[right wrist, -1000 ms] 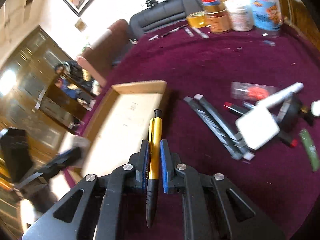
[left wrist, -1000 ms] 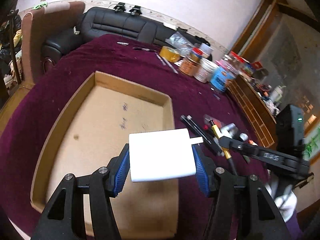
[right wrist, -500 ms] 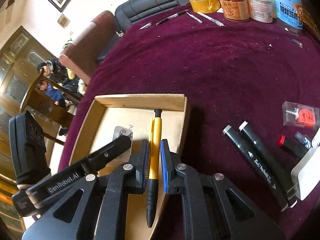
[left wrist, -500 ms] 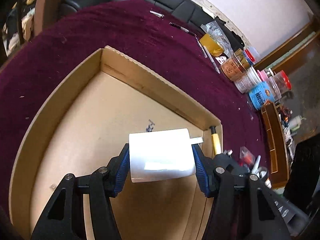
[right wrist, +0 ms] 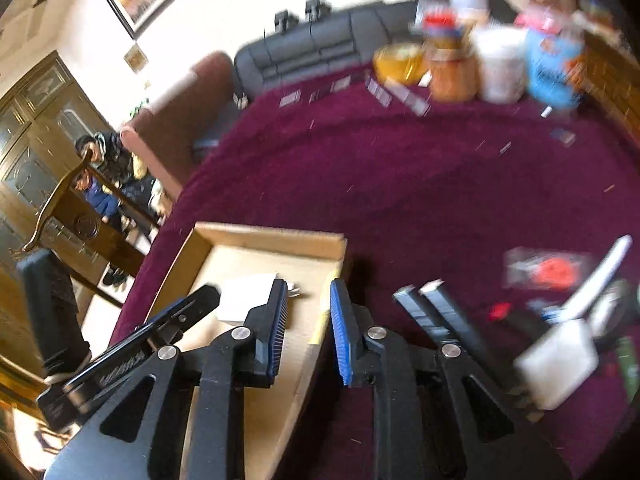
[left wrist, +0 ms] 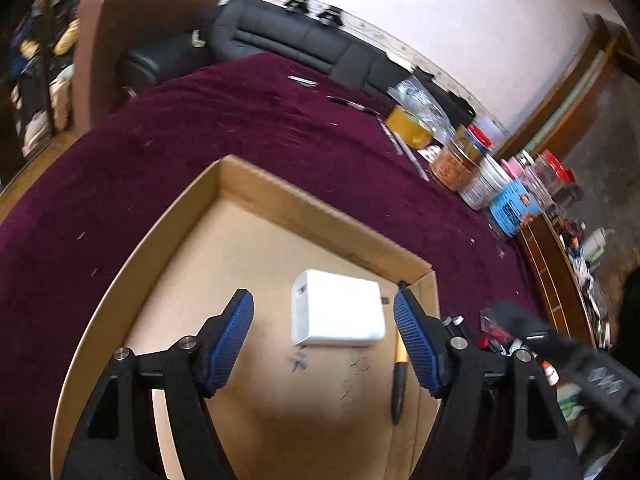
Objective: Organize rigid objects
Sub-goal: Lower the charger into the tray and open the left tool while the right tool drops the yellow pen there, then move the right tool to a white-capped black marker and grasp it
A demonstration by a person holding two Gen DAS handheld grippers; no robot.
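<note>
- We have just let go of both loads: our left gripper, which a second ago clamped the white charger, now stands with its blue pads spread wide and nothing between them.
- The charger lies flat on the floor of the cardboard tray, toward its far right corner.
- Our right gripper is likewise released, its jaws parted and bare; half a second ago it pinched the yellow pen.
- The pen now lies inside the tray along its right wall, just beside the charger.
- Two items are thus filed; we judge the rest of the job lies on the purple tablecloth, where the black markers and a second white block wait right of the tray.
</note>
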